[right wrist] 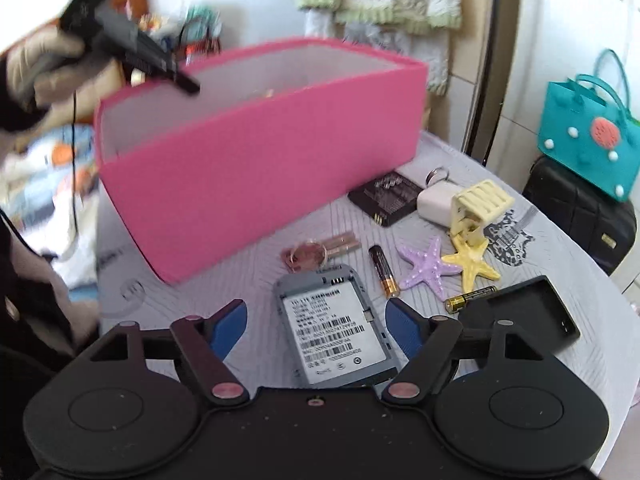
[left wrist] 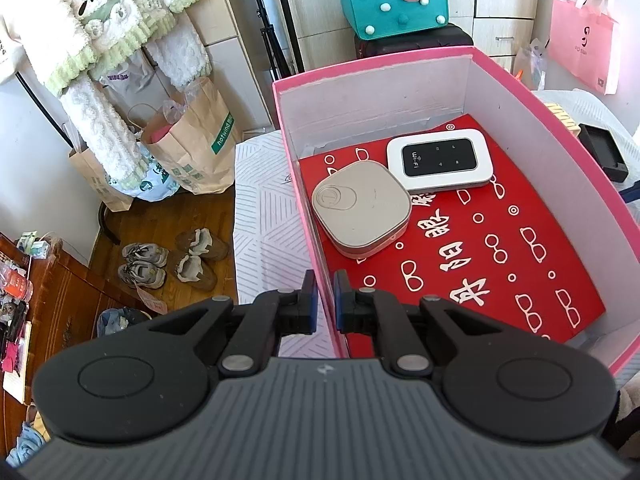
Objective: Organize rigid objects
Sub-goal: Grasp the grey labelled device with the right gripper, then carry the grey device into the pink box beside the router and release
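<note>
A pink box (left wrist: 540, 92) stands on the table; it also shows in the right wrist view (right wrist: 260, 152). Inside lie a beige rounded case (left wrist: 360, 212) and a white WiFi router (left wrist: 438, 164) on a red card (left wrist: 480, 248). My left gripper (left wrist: 326, 300) is nearly shut and empty, straddling the box's near left wall. My right gripper (right wrist: 316, 328) is open, its fingers on either side of a grey device (right wrist: 332, 328) lying label up on the table. Beyond lie keys (right wrist: 316, 252), two batteries (right wrist: 384, 270), a purple starfish (right wrist: 426, 266) and a yellow starfish (right wrist: 472, 260).
A black tray (right wrist: 524, 312), a yellow clip (right wrist: 480, 204), a white charger (right wrist: 436, 202) and a dark battery pack (right wrist: 386, 198) lie right of the box. A teal bag (right wrist: 588, 136) sits on a black case beyond the table edge. The left gripper's body (right wrist: 120, 36) hovers over the box.
</note>
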`<state>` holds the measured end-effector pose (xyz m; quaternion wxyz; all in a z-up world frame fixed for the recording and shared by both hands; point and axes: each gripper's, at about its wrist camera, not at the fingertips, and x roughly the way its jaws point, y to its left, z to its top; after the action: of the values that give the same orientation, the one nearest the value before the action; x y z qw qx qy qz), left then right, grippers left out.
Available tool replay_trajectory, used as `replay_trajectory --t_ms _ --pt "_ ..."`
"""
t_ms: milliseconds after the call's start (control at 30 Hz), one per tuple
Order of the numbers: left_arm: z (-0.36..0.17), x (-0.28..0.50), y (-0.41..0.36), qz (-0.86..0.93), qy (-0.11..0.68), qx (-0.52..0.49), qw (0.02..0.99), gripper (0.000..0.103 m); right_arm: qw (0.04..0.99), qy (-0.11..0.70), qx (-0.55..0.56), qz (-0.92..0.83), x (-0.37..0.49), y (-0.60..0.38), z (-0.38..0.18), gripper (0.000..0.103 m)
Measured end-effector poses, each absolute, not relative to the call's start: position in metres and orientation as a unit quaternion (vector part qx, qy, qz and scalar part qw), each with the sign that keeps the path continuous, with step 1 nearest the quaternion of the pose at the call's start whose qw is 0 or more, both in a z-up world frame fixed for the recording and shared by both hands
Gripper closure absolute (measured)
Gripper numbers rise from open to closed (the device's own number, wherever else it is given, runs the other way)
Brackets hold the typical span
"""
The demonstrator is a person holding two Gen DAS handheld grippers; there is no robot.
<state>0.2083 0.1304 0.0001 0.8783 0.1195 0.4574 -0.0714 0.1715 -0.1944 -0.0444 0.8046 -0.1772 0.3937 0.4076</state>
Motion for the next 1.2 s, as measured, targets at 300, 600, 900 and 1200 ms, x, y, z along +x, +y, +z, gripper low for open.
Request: replay_trajectory --t_ms 300,600,900,1200 --pt "0.001 0.206 0.130 -0.075 0.454 0.128 0.879 0.096 0.803 0.455 -0.119 0.365 0.184 -0.202 -0.047 0.036" --pt "0.002 0.205 0.131 -0.076 0.454 0.126 0.879 0.096 0.806 0.463 -0.154 0.334 0.173 -0.178 -0.048 0.026" --pt "0.002 0.205 0.133 -0.075 0.454 0.124 0.879 0.096 0.815 0.450 -0.154 0.331 0.178 -0.174 -0.045 0.038" --pt "0.002 0.205 0.132 -0.077 0.455 0.123 0.879 0.096 0.831 0.448 -0.136 0.300 0.176 -0.179 -0.037 0.038"
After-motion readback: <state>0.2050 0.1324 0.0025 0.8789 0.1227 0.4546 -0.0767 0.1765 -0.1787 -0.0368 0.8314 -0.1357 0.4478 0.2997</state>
